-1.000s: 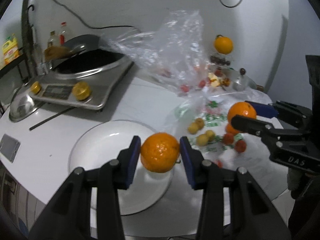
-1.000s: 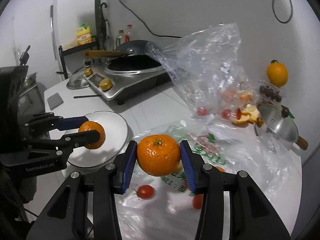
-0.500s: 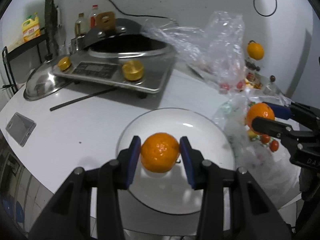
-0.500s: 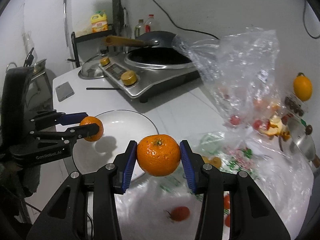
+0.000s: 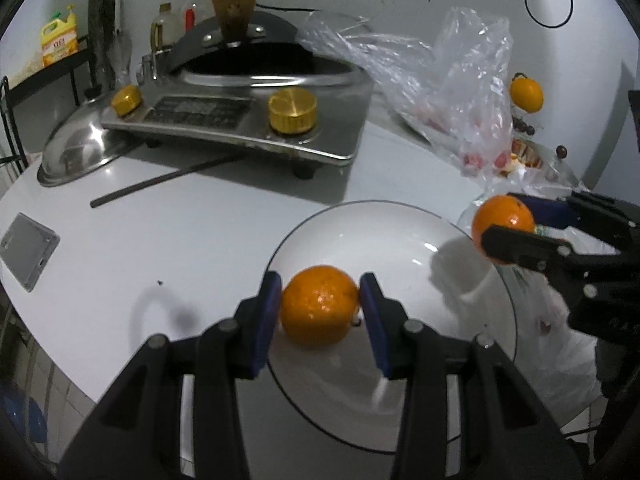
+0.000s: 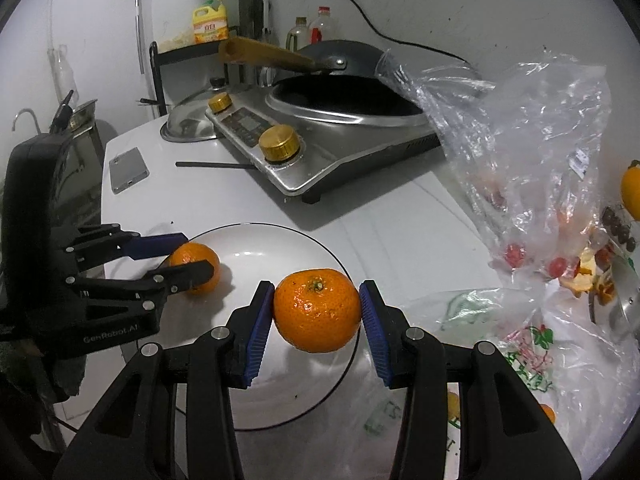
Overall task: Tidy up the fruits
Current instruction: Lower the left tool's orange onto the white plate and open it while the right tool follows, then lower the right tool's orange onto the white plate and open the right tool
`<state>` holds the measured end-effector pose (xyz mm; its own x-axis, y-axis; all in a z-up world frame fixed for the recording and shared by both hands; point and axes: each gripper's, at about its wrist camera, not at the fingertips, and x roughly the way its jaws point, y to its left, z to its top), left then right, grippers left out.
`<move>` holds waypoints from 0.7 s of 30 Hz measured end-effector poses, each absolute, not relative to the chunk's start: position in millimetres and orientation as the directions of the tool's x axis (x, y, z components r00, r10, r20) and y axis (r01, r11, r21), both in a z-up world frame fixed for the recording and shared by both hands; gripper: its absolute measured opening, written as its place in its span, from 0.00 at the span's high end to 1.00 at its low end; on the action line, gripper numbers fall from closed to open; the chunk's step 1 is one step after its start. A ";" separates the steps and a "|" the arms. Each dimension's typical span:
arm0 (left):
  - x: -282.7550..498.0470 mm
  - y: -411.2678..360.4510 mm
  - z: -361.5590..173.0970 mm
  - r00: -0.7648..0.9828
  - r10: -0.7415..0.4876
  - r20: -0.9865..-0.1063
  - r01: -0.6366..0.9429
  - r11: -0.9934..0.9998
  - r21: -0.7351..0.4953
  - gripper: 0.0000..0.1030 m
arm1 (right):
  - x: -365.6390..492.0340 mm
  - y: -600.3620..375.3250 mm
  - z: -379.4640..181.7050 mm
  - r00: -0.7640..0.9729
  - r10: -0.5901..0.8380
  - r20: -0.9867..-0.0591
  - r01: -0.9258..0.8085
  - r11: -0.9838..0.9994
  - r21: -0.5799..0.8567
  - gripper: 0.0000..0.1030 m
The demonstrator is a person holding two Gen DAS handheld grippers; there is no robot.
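My left gripper (image 5: 320, 312) is shut on an orange (image 5: 319, 305), low over the left part of the white plate (image 5: 392, 232); whether the fruit touches the plate I cannot tell. The right wrist view shows this same left gripper (image 6: 188, 256) and its orange (image 6: 199, 258) at the plate's (image 6: 264, 240) left side. My right gripper (image 6: 318, 312) is shut on a second orange (image 6: 317, 310), stem up, above the plate's right rim. In the left wrist view that right gripper (image 5: 496, 226) holds its orange (image 5: 503, 220) just past the plate's right edge.
A steel cooker (image 5: 248, 116) with brass knobs and a dark wok stands behind the plate. A clear plastic bag (image 6: 532, 152) with small red fruits lies to the right, over printed plastic sheeting (image 6: 520, 344). A phone (image 5: 28, 250), a steel lid (image 5: 76, 148) and a dark stick (image 5: 168, 178) lie left.
Both grippers have carried their oranges from the bag side toward the plate and lower. The left orange now hangs low over the plate; the right one has reached its right rim.
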<state>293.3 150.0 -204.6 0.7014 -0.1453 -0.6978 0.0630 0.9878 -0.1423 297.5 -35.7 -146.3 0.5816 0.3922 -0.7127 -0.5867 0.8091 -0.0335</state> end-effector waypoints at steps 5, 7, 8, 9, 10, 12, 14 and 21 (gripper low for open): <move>296.5 147.6 -203.2 0.697 -0.134 -0.704 0.077 0.991 -0.112 0.58 | 301.0 -32.1 -150.8 0.574 0.388 -0.721 -0.588 0.808 -0.033 0.55; 296.0 144.8 -201.8 0.698 -0.115 -0.707 0.075 0.993 -0.088 0.58 | 301.7 -30.2 -151.6 0.573 0.388 -0.722 -0.589 0.807 -0.033 0.55; 295.0 144.0 -200.3 0.702 -0.098 -0.706 0.068 0.995 -0.071 0.58 | 302.2 -29.4 -151.9 0.572 0.389 -0.722 -0.590 0.807 -0.033 0.55; 293.7 144.5 -199.2 0.706 -0.089 -0.703 0.065 0.996 -0.061 0.58 | 302.6 -28.6 -151.8 0.572 0.390 -0.722 -0.591 0.806 -0.034 0.55; 292.1 145.8 -197.1 0.712 -0.078 -0.697 0.060 0.997 -0.050 0.58 | 302.6 -27.1 -151.8 0.571 0.390 -0.722 -0.593 0.804 -0.034 0.55; 290.3 148.9 -194.8 0.721 -0.060 -0.690 0.048 0.998 -0.036 0.56 | 302.5 -24.8 -152.2 0.569 0.392 -0.722 -0.596 0.803 -0.034 0.55; 287.6 153.8 -192.3 0.730 -0.042 -0.682 0.034 0.999 -0.025 0.52 | 303.1 -22.4 -152.3 0.568 0.394 -0.723 -0.598 0.801 -0.034 0.55; 278.9 170.3 -188.3 0.746 -0.018 -0.666 -0.008 0.999 -0.036 0.49 | 307.1 -9.6 -154.1 0.560 0.400 -0.726 -0.606 0.795 -0.030 0.55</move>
